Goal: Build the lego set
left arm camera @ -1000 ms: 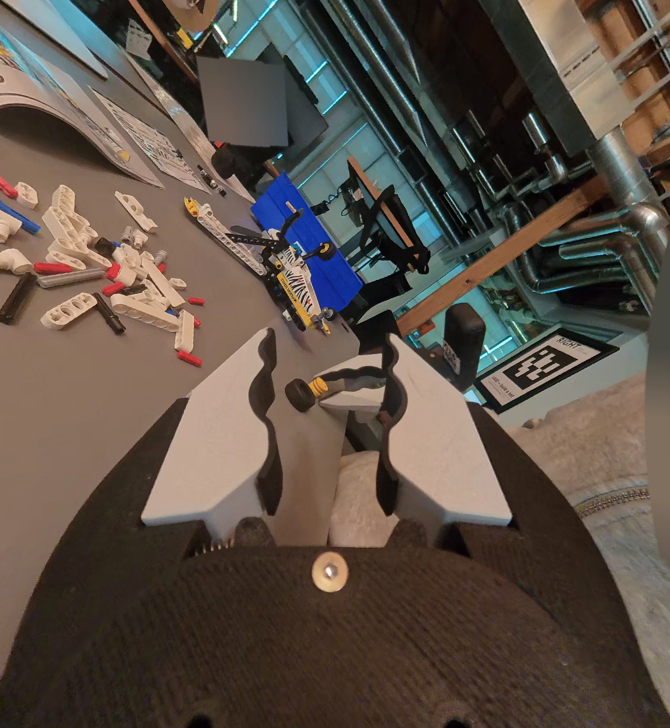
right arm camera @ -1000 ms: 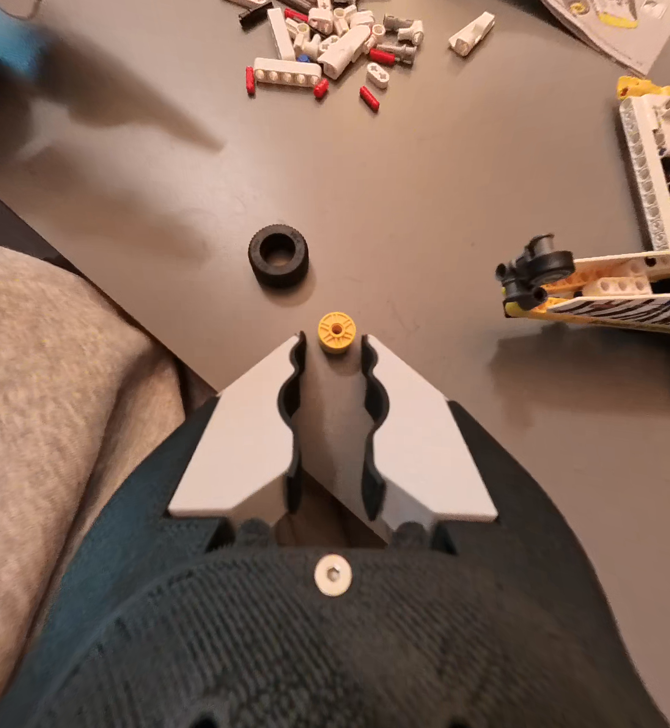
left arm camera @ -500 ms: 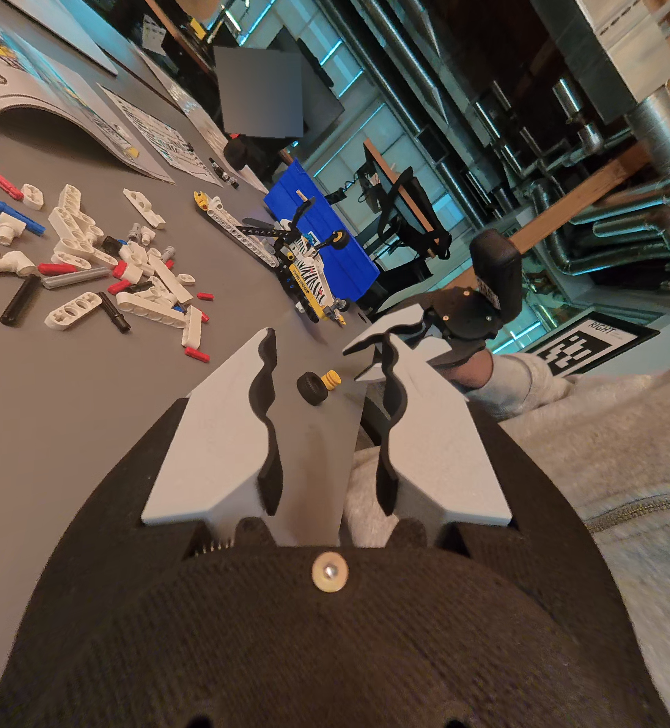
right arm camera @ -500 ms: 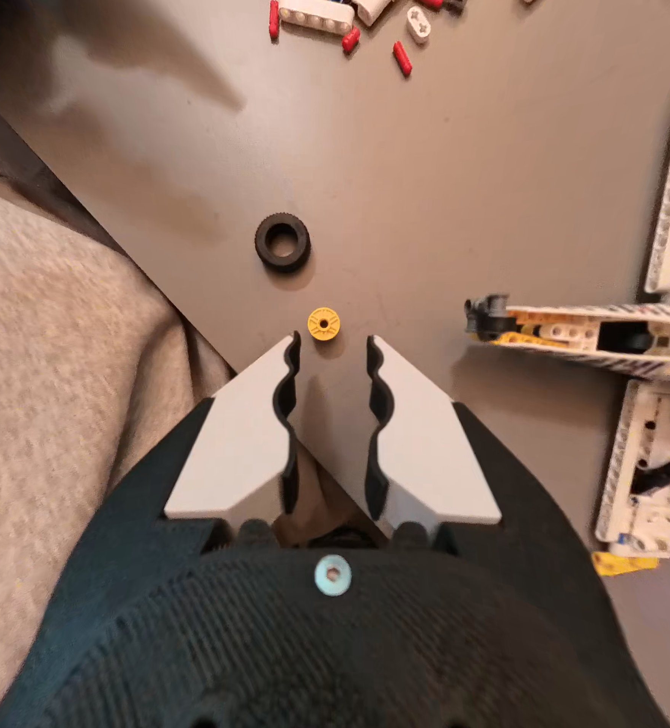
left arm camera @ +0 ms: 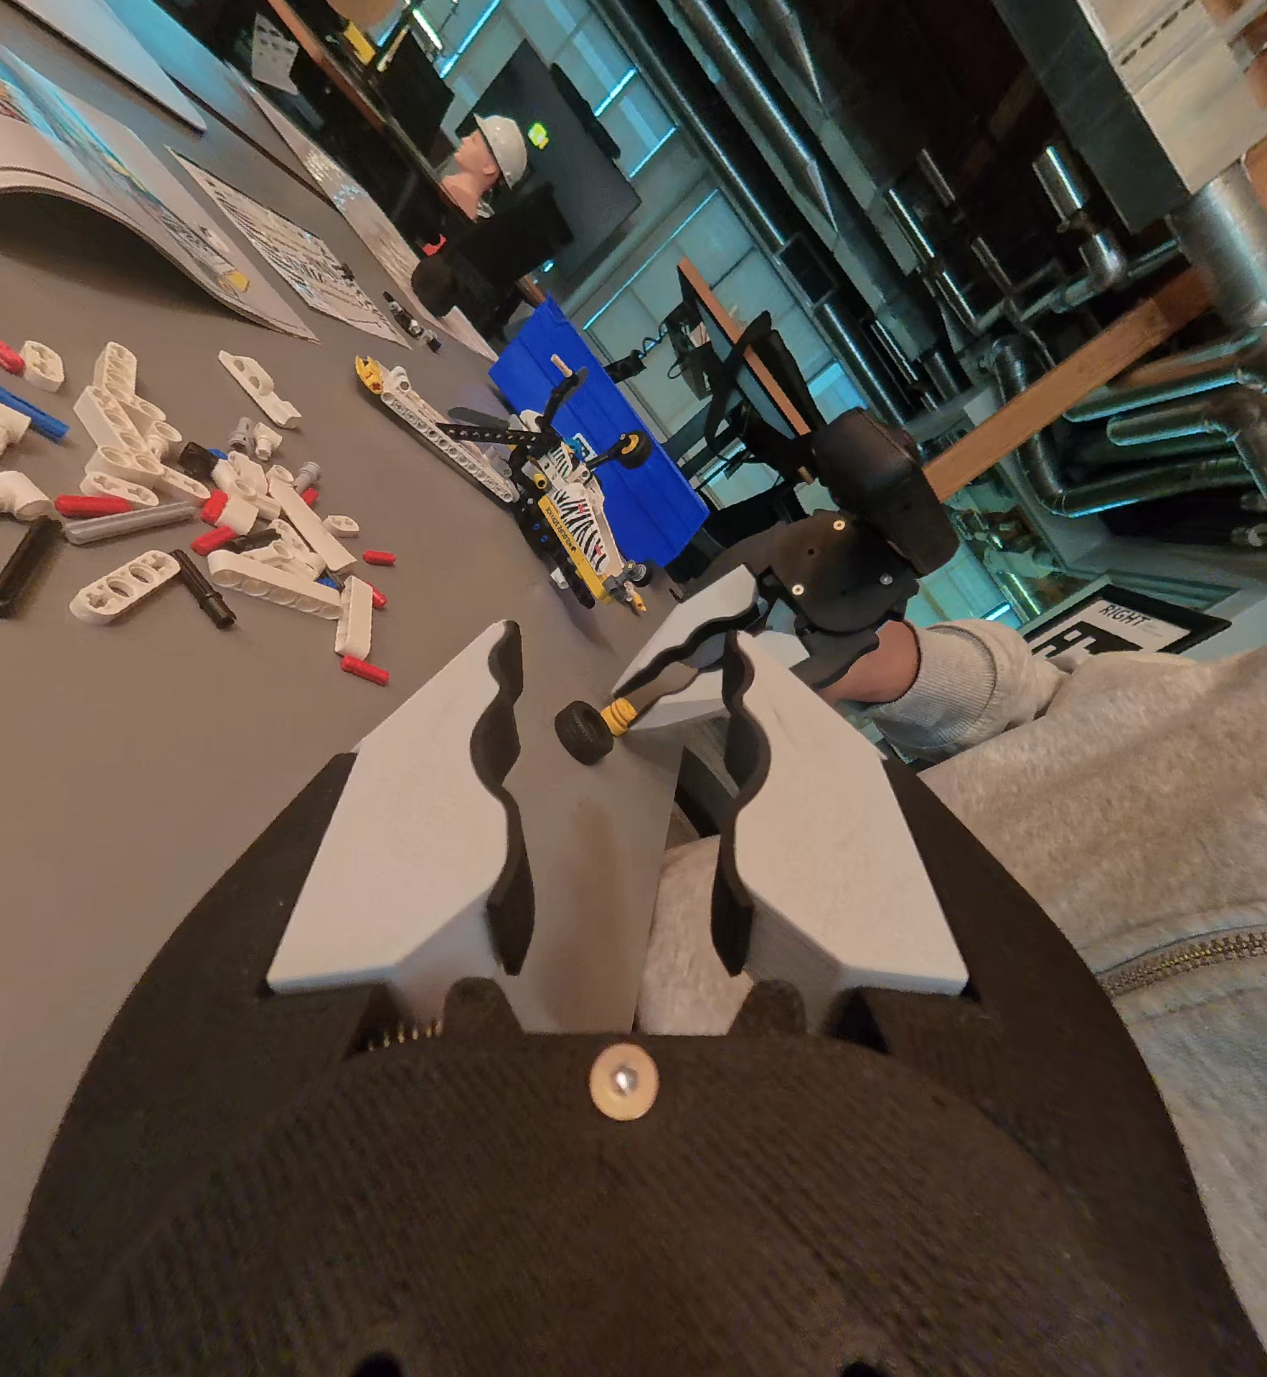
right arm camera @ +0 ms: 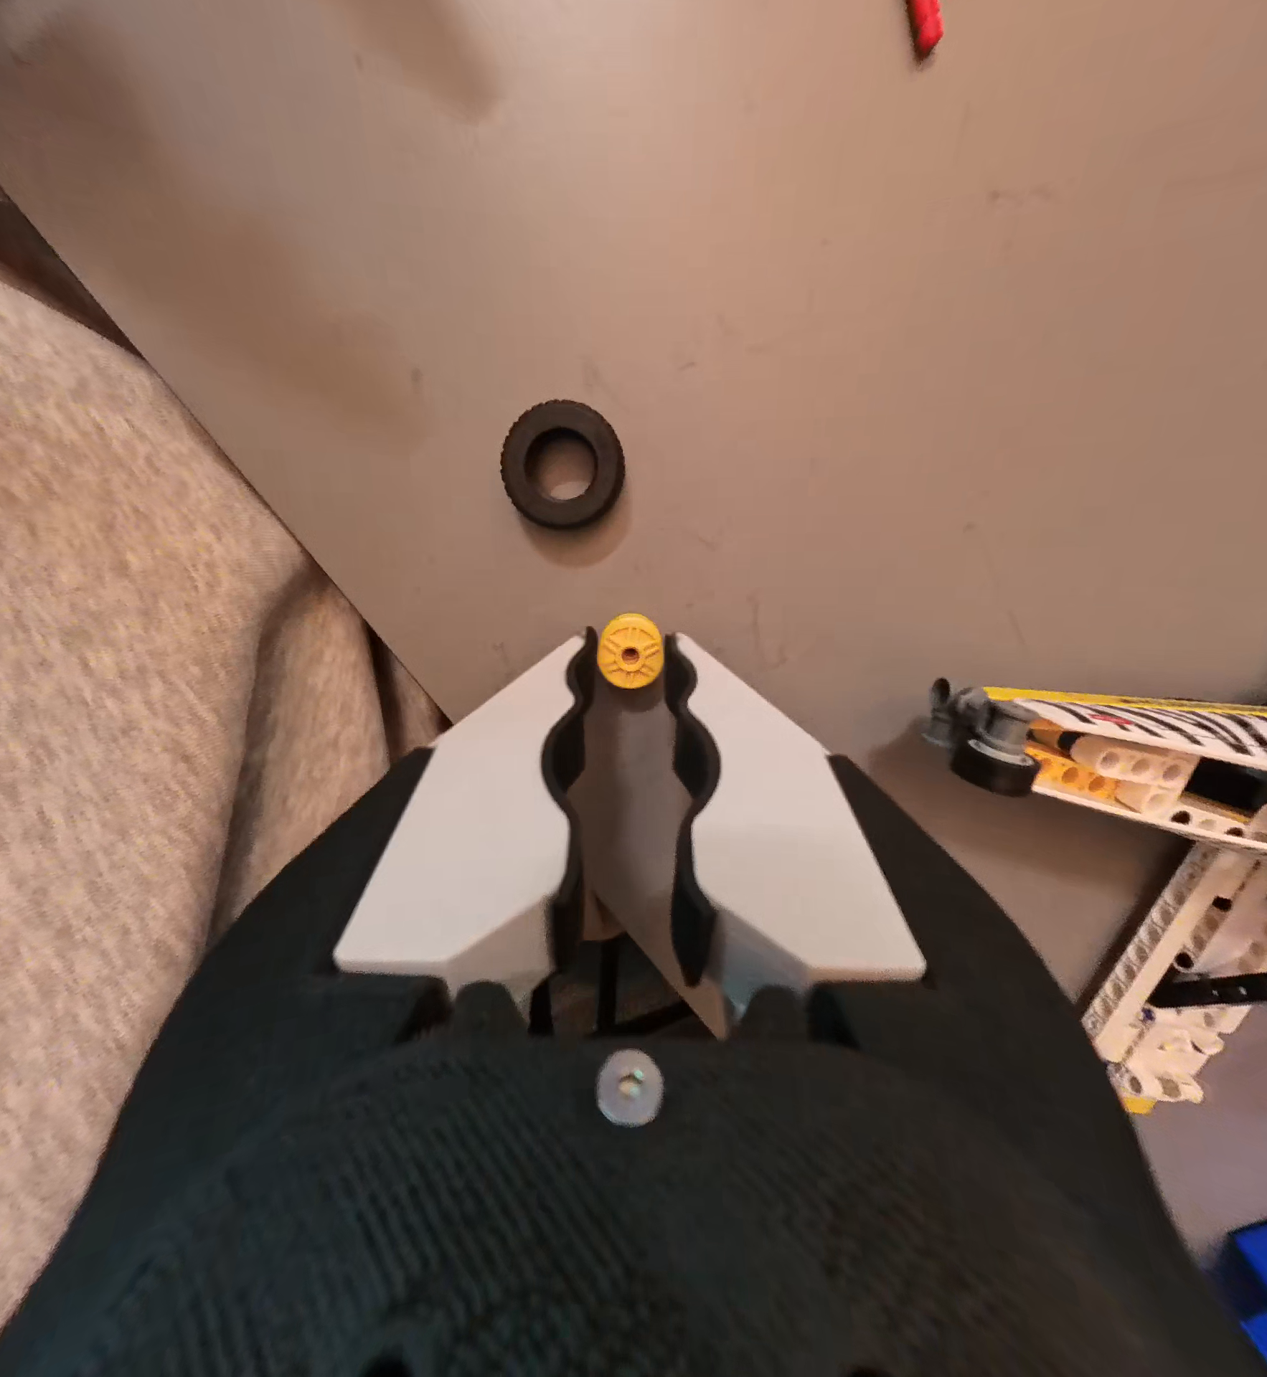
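Here the right gripper (right arm camera: 630, 652) pinches the yellow hub (right arm camera: 630, 653) mid-frame, below the tyre (right arm camera: 563, 475); the left gripper (left arm camera: 627, 670) gapes.

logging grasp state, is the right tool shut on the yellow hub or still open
Shut on it: the right tool has both fingertips against the yellow hub, clear of the black tire.
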Motion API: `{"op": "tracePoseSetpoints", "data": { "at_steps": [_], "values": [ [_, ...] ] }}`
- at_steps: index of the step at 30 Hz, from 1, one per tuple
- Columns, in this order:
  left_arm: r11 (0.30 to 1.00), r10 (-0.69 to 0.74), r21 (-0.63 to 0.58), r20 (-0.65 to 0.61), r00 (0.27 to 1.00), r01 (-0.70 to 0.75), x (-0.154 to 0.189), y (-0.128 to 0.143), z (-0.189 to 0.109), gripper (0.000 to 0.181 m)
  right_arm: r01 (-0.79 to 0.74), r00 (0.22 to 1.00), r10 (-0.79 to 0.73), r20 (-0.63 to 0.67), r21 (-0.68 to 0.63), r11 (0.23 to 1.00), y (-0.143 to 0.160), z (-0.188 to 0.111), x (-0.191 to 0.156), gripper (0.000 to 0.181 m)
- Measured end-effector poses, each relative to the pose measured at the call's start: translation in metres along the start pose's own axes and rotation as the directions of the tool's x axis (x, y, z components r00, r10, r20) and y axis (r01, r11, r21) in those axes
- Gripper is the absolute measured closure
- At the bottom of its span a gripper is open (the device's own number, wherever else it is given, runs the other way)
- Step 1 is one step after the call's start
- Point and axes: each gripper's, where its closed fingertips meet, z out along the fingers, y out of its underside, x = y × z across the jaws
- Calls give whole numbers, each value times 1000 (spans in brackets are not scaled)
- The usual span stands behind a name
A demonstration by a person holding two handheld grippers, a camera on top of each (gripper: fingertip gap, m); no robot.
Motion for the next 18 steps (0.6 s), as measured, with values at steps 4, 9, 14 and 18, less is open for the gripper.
{"op": "tracePoseSetpoints", "data": {
  "at_steps": [4,9,14,18],
  "values": [
    [1000,2,-6,0,1000,-2,0,1,0,128,4,1000,-4,-9,-26,1000,3,2,3,164],
    [1000,-7,-1,-7,1000,7,0,0,0,128,25,1000,-25,-6,5,1000,-4,0,1,165],
    [1000,-5,-3,-5,1000,5,0,0,0,128,97,995,-97,-8,126,987,-37,-18,-10,165],
    [1000,-7,-1,-9,1000,7,1,0,0,129,150,989,-151,1,112,982,-43,-8,-16,165]
  ]
}}
